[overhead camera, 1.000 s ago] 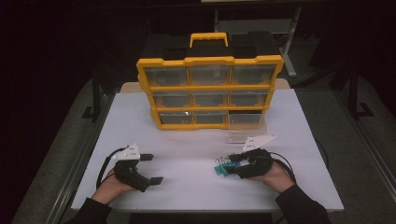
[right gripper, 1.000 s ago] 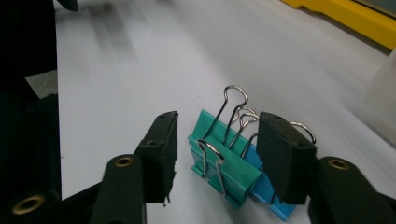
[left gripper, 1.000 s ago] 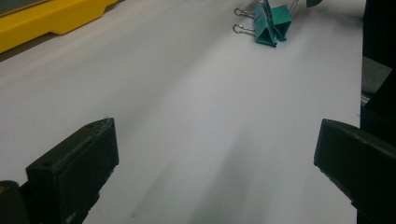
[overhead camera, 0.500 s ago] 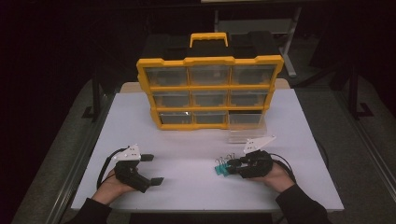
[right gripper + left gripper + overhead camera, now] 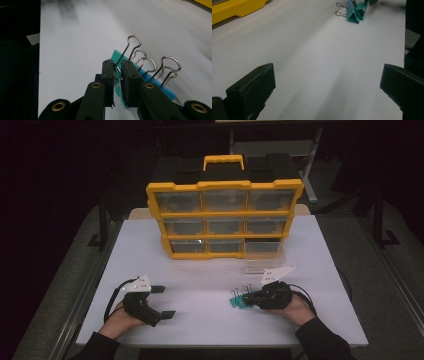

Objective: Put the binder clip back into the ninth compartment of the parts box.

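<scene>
The right gripper [image 5: 117, 75] has just been closing and its matte black jaws now pinch a wire loop of the teal binder clips [image 5: 120, 60], near-right on the smooth white table [image 5: 200, 280]. The left gripper [image 5: 160, 301] gapes wide, holding nothing.

White table [image 5: 320, 270] under bright light, dark room around it, grey floor [image 5: 385, 270], metal frame legs [image 5: 310, 175] behind

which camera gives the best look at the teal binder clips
The right gripper view: the teal binder clips sit close up, wire handles raised, with the right tool closed on one handle. The high view shows them small by that tool. The left gripper view catches them far off at its top edge.
</scene>
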Demonstrator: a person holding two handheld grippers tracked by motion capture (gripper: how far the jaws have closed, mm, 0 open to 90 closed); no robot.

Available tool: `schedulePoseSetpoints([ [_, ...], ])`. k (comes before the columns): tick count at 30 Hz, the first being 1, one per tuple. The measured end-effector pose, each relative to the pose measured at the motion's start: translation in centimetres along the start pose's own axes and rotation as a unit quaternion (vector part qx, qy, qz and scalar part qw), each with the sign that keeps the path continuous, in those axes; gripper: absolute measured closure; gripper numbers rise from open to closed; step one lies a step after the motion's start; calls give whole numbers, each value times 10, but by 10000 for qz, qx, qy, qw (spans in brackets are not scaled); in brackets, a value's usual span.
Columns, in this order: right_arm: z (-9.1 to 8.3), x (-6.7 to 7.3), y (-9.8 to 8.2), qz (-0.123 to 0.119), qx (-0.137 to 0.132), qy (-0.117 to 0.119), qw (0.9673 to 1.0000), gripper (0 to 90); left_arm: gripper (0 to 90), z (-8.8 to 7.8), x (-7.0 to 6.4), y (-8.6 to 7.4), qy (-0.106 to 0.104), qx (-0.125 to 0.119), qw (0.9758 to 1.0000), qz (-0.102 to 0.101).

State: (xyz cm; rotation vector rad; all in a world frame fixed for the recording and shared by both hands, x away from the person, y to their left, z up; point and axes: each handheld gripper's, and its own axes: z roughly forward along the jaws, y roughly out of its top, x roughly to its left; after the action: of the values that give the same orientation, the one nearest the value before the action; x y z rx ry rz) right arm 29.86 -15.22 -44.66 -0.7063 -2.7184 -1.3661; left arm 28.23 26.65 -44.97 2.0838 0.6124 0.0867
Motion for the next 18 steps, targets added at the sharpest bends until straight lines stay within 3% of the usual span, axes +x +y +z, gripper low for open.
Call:
schedulePoseSetpoints([
  [7,-1,-1,0,-15,-10,128,9999,865,0,0,0,0,0,-1,10000,1],
  [18,-2,0,0,1,-17,157,9999,868,0,0,0,0,-11,-1,10000,4],
])
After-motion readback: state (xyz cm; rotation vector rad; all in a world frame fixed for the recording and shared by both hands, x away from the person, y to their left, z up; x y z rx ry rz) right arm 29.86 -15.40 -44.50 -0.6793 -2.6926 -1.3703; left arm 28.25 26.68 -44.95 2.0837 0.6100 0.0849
